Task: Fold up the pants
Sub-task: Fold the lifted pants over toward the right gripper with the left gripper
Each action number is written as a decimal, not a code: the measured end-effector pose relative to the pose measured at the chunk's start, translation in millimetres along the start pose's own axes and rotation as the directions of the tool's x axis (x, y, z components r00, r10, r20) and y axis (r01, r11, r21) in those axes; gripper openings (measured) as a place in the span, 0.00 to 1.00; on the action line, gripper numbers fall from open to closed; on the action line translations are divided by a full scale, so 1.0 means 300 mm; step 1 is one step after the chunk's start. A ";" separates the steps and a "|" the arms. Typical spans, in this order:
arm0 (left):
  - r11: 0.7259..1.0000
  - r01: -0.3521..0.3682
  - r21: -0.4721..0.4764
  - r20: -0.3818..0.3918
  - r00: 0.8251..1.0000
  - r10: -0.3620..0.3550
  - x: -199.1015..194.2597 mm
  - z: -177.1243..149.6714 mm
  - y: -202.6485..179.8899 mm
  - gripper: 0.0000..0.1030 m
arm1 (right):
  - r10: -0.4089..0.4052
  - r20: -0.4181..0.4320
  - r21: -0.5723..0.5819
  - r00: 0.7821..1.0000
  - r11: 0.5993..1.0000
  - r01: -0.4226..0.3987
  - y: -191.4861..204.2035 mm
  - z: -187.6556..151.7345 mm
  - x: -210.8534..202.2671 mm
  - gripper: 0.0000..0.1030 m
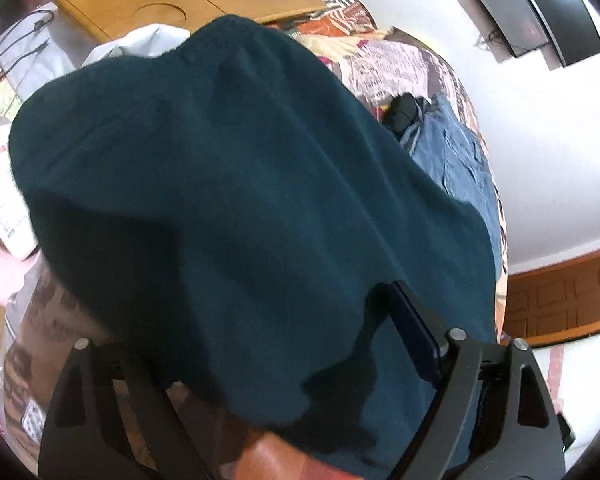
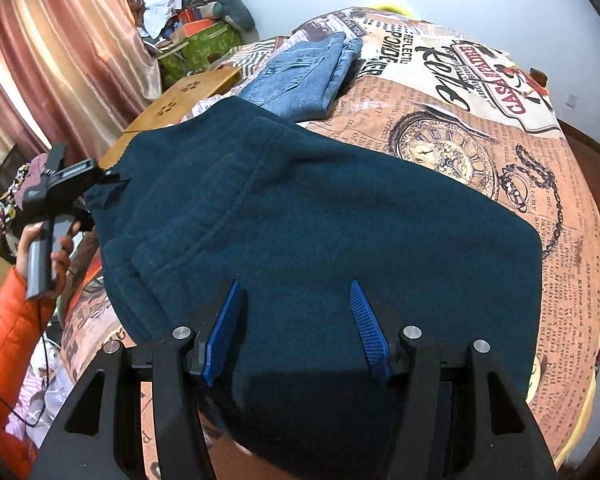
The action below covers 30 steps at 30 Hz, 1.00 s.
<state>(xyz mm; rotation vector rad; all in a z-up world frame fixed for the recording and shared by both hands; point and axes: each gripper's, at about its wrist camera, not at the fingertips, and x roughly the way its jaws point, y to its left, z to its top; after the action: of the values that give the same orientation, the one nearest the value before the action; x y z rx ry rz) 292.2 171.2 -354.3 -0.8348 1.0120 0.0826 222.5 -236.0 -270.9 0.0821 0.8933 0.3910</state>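
Dark teal pants (image 1: pixel 220 160) lie folded on the bed and fill the left wrist view. My left gripper (image 1: pixel 240 312) has its jaws wide. Its right finger (image 1: pixel 416 332) shows a blue pad beside the cloth, and the cloth drapes over the left finger and hides it. In the right wrist view the pants (image 2: pixel 320 208) lie flat. My right gripper (image 2: pixel 294 284) hovers over their near edge, open, both blue pads apart with cloth below. The left gripper (image 2: pixel 108 184) sits at the pants' left corner, held by a hand (image 2: pixel 60 252).
Folded blue jeans (image 2: pixel 304 76) lie beyond the pants on the newspaper-print bedcover (image 2: pixel 480 140). A wooden lap table (image 2: pixel 180 100) stands at the far left. A white bottle (image 1: pixel 0 184) is beside the pants. An orange sleeve (image 2: pixel 8 332) is at the left.
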 end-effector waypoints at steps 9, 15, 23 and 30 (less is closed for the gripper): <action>0.982 -0.156 0.103 0.084 0.985 0.147 0.023 0.056 -0.050 0.47 | 0.007 0.007 0.003 1.000 1.000 -0.007 -0.002 -0.005 -0.001 0.53; 0.976 -0.133 0.174 0.142 0.984 0.109 -0.121 0.024 -0.114 0.32 | 0.008 0.011 0.016 1.000 1.000 -0.008 -0.008 -0.010 -0.012 0.53; 0.909 -0.125 0.397 0.278 0.960 0.010 -0.397 -0.039 -0.391 0.29 | 0.026 0.028 0.051 0.999 0.998 -0.027 -0.023 -0.025 -0.032 0.53; 0.807 -0.071 0.587 0.333 0.929 -0.161 -0.539 -0.174 -0.695 0.28 | 0.037 0.073 0.084 0.997 0.996 -0.043 -0.074 -0.048 -0.114 0.52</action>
<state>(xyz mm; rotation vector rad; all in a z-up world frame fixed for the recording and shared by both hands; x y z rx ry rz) 254.0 41.3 -121.8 -0.2450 0.5964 -0.1151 198.6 -270.4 -259.7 0.1921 0.8387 0.3850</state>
